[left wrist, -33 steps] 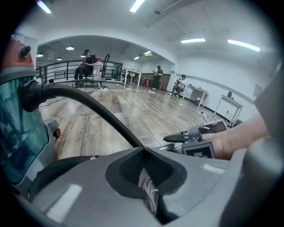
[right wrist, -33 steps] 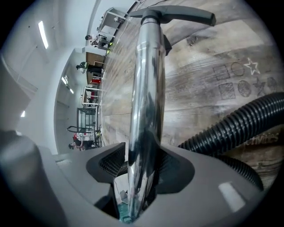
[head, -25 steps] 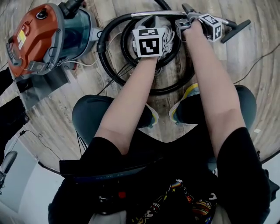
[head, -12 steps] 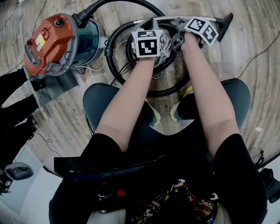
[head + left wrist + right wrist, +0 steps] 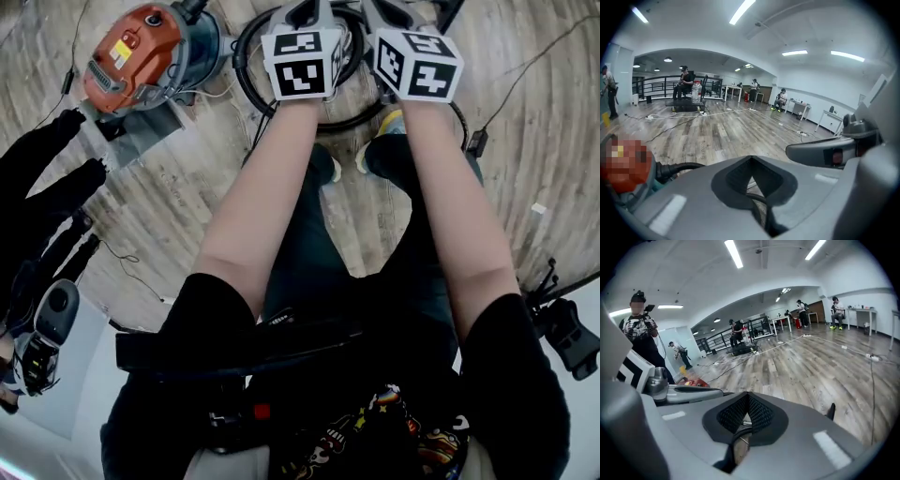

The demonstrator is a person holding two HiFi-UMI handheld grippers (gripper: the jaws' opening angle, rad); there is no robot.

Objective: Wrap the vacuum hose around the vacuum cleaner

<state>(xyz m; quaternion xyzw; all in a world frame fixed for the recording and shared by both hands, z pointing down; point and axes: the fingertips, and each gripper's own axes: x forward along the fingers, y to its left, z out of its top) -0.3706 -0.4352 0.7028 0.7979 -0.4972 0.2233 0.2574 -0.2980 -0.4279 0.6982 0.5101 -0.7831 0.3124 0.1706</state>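
Checking the fingers of the right gripper first: they were pressed together with nothing caught between them, only floor showing through the slit behind the pads. A second earlier they had stood wide at the metal tube end of the hose, so that hold was gone. The fingers of the left gripper were likewise closed on nothing, with a dark curve of hose visible far below through the gap.

Both grippers had come up high and close together. In the head view their marker cubes sat side by side near the top edge, where a second before they were down at the coil. The person had straightened from a crouch over the same second.

The vacuum hose lay in a loose ring on the floor, just past the person's shoes. It was beside the vacuum cleaner, not around it, and one end ran toward the cleaner's blue-green canister.

Judgement: the hose was gathered but not wrapped onto the cleaner's body. With neither gripper holding it, the wrap itself looked not yet done, and a fresh grasp on the ring would be needed to carry it over the cleaner.
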